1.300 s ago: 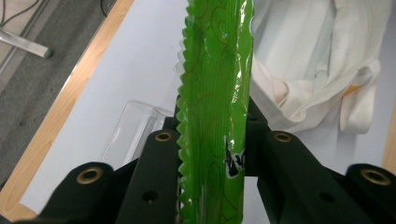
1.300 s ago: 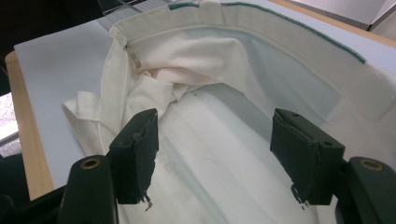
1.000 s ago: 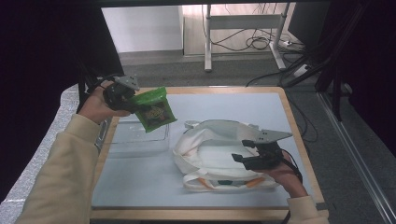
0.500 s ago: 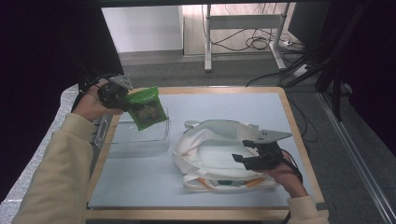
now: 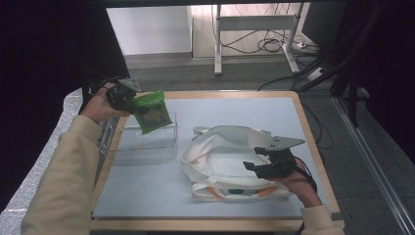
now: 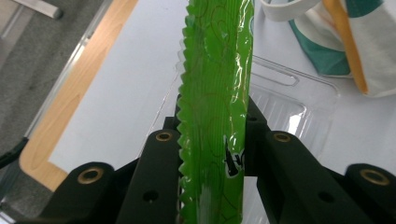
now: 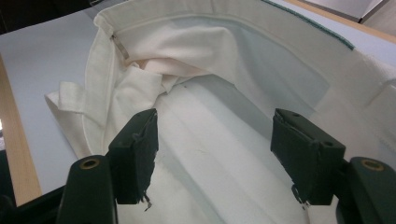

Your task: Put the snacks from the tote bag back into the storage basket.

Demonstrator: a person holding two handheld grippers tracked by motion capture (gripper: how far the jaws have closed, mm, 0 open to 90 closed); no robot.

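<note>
Above pale table [image 5: 147,196], green packet [image 5: 152,111] clamped in left tongs [image 5: 128,100]; right tongs [image 5: 262,159] agape over bag [image 5: 215,152]

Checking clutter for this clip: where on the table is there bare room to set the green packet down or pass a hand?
Free: the far strip behind the tote bag, and the near-left patch in front of the clear tray. Crowded: the right middle, where the right gripper rests on the bag. The left gripper holds the green packet above the tray.
</note>
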